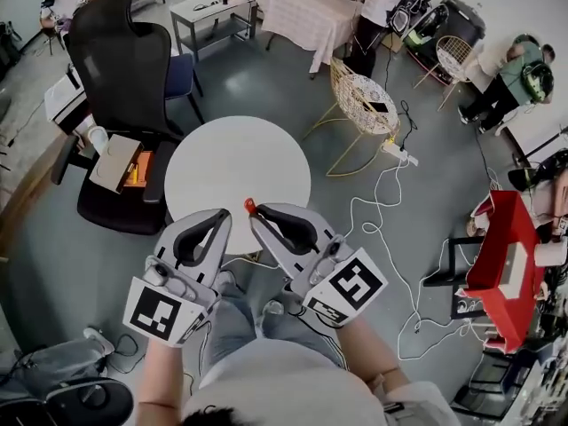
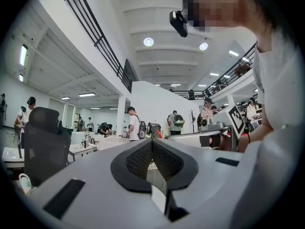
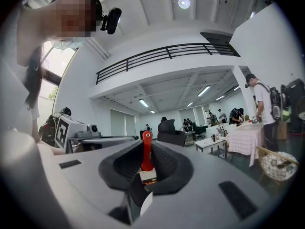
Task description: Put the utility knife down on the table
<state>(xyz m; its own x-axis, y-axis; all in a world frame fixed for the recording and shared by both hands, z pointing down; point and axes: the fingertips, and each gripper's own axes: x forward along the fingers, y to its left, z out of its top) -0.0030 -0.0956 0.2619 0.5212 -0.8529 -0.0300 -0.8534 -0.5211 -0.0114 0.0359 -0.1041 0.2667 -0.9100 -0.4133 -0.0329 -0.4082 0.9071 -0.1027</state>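
A red utility knife (image 3: 146, 151) stands upright between the pads of my right gripper (image 3: 147, 143), which is shut on it. In the head view only the knife's red end (image 1: 249, 207) pokes out past the right gripper (image 1: 256, 213), above the near edge of the round white table (image 1: 232, 169). My left gripper (image 1: 223, 214) hovers just left of it with its jaws together and nothing in them. The left gripper view shows its dark pads (image 2: 138, 162) meeting, and the right gripper (image 2: 223, 130) beside it.
A black office chair (image 1: 122, 59) with a cardboard box (image 1: 116, 161) on its seat stands left of the table. A wicker chair (image 1: 363, 103) is at the back right. White cables (image 1: 383, 209) trail across the floor. A red stand (image 1: 501, 256) is at the right.
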